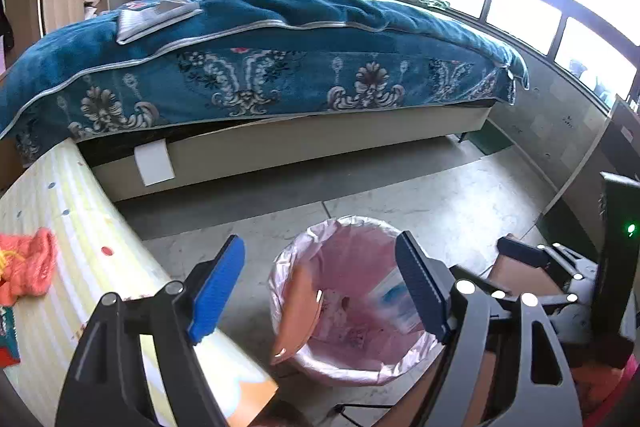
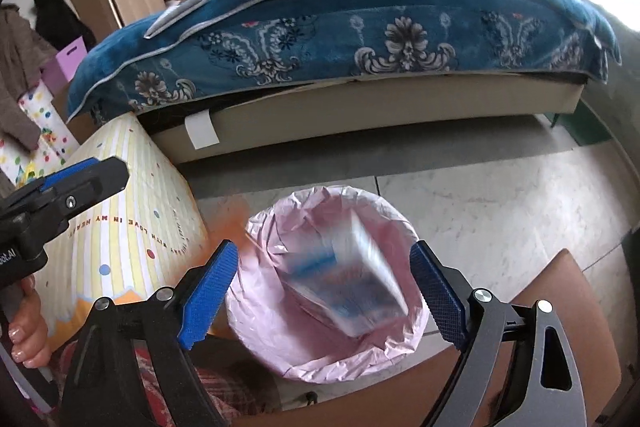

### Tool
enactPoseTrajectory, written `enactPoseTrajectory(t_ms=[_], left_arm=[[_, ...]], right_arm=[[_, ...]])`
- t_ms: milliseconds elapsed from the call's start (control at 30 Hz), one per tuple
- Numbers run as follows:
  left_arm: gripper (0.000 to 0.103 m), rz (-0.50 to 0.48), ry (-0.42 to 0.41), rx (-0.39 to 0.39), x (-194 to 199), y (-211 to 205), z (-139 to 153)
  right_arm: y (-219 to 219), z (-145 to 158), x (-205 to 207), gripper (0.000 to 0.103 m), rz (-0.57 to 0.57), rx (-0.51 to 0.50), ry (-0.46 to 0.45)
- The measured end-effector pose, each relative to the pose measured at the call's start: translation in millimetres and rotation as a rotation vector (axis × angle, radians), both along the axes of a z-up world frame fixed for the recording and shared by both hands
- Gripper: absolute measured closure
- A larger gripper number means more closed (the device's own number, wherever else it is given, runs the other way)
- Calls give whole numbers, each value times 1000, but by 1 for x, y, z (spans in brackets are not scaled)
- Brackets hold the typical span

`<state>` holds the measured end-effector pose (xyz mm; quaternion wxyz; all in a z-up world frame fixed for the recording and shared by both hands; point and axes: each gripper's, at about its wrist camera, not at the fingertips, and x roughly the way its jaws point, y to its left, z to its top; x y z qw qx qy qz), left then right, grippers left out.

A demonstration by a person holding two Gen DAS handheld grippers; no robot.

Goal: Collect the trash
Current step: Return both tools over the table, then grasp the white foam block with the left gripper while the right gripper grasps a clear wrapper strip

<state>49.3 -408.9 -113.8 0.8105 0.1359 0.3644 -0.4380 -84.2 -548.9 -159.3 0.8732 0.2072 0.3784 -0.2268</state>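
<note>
Both your grippers sit over the bin (image 2: 336,287), which is lined with a pink bag (image 1: 352,303). Right gripper (image 2: 324,295): jaws wide apart, empty. A blurred blue-white packet (image 2: 352,287) is inside the bin mouth, touching neither pad. Left gripper (image 1: 320,291): jaws wide apart, empty. An orange piece (image 1: 296,311) leans on the bin's inner wall. Bin stands on pale tile floor (image 1: 448,203), beside a striped dotted table (image 1: 72,247), with a blue-blanketed bed (image 1: 260,39) behind it.

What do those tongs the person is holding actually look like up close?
Both the left tongs and right tongs have black angular frames with triangular cut-outs and round silver bolts. Their fingers carry bright blue ridged pads. A green light glows on the right tongs' body.
</note>
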Motion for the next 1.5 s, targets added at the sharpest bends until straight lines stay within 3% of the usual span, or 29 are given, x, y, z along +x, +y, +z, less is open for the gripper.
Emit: enactPoseTrajectory(t_ms=[333,700,1000,1300,1500], left_arm=[[24,151,-74,10,-1,79,23],[20,456,-141,42,13,232,40],[20,699,-144,60,39,351,39],[18,764,-138,112,72,400,17],[18,736,-98,131,98,398,-5]], right_arm=[[38,32,-6,16,49,-35,-48],[154,69,50,17,336,-79,-95],[251,88,108,18,540,-118,-116],[312,88,160,21,644,-130,-104],[323,80,184,32,649,-130,-80]])
